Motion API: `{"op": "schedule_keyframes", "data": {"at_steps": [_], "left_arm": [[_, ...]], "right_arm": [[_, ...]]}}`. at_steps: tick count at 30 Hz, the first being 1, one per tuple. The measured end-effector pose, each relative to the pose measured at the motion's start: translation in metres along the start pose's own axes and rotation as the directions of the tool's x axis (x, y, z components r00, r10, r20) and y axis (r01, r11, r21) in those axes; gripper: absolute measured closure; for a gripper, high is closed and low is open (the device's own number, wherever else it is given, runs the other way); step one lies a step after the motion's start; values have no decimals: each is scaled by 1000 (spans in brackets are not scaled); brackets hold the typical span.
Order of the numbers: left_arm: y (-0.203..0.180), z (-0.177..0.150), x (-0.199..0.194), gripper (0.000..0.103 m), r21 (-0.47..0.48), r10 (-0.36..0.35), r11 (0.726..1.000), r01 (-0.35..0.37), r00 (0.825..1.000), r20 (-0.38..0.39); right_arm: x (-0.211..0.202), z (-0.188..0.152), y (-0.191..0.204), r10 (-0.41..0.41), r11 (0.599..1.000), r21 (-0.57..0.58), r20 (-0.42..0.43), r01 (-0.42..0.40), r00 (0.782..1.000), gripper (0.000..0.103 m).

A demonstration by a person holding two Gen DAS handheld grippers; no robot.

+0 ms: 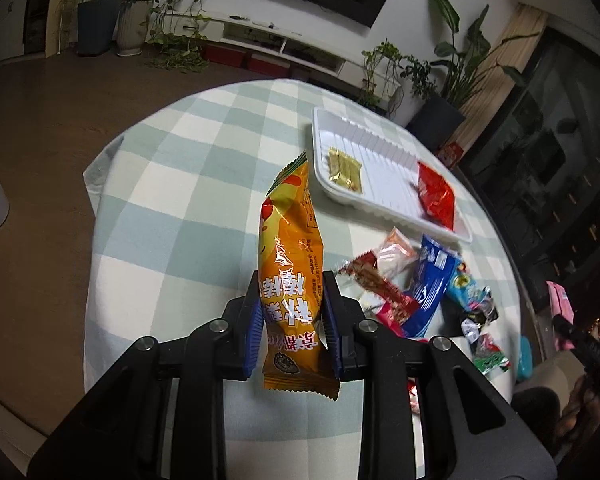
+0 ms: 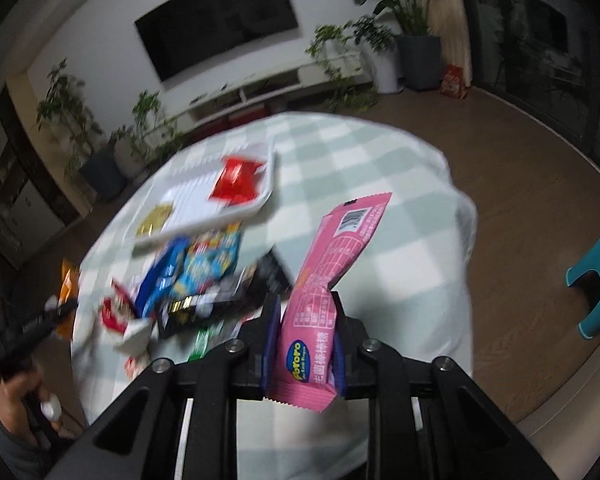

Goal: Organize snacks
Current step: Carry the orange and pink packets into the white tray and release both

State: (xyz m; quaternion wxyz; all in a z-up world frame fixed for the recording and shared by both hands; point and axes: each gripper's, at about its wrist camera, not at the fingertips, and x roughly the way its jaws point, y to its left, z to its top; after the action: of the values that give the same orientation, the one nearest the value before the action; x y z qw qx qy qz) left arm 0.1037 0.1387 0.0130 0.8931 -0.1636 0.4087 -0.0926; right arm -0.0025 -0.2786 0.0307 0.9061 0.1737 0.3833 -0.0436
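My left gripper (image 1: 291, 280) is shut on a long orange snack packet (image 1: 290, 256) and holds it above the checked tablecloth, left of the white tray (image 1: 380, 168). The tray holds a gold packet (image 1: 344, 169) and a red packet (image 1: 436, 196). My right gripper (image 2: 305, 300) is shut on a pink snack packet (image 2: 324, 276) and holds it over the table, right of a pile of loose snacks (image 2: 196, 276). The tray (image 2: 188, 196) with the red packet (image 2: 236, 180) lies beyond the pile. The right wrist view is blurred.
A pile of mixed packets (image 1: 420, 284) lies on the round table (image 1: 180, 200) below the tray. The left gripper shows at the left edge of the right wrist view (image 2: 28, 332). A teal stool (image 2: 596, 284) stands on the floor to the right. Potted plants and a TV cabinet line the far wall.
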Motion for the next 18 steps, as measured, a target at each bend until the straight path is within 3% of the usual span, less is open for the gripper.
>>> {"op": "schedule_keyframes", "data": {"at_steps": [5, 9, 13, 18], "left_arm": [[-17, 32, -4, 79, 52, -6, 999, 6, 1000, 5], [-51, 84, 7, 79, 148, 1, 989, -3, 1000, 12], [-101, 137, 48, 79, 287, 31, 958, -25, 999, -16], [-144, 160, 117, 78, 402, 81, 915, -36, 992, -94]], "right_arm": [[-7, 64, -50, -23, 994, 110, 94, 13, 995, 78], [3, 115, -50, 24, 992, 121, 156, -43, 988, 78], [34, 157, 5, 142, 989, 8, 153, -145, 978, 78], [105, 178, 96, 274, 953, -138, 6, -271, 962, 78]]}}
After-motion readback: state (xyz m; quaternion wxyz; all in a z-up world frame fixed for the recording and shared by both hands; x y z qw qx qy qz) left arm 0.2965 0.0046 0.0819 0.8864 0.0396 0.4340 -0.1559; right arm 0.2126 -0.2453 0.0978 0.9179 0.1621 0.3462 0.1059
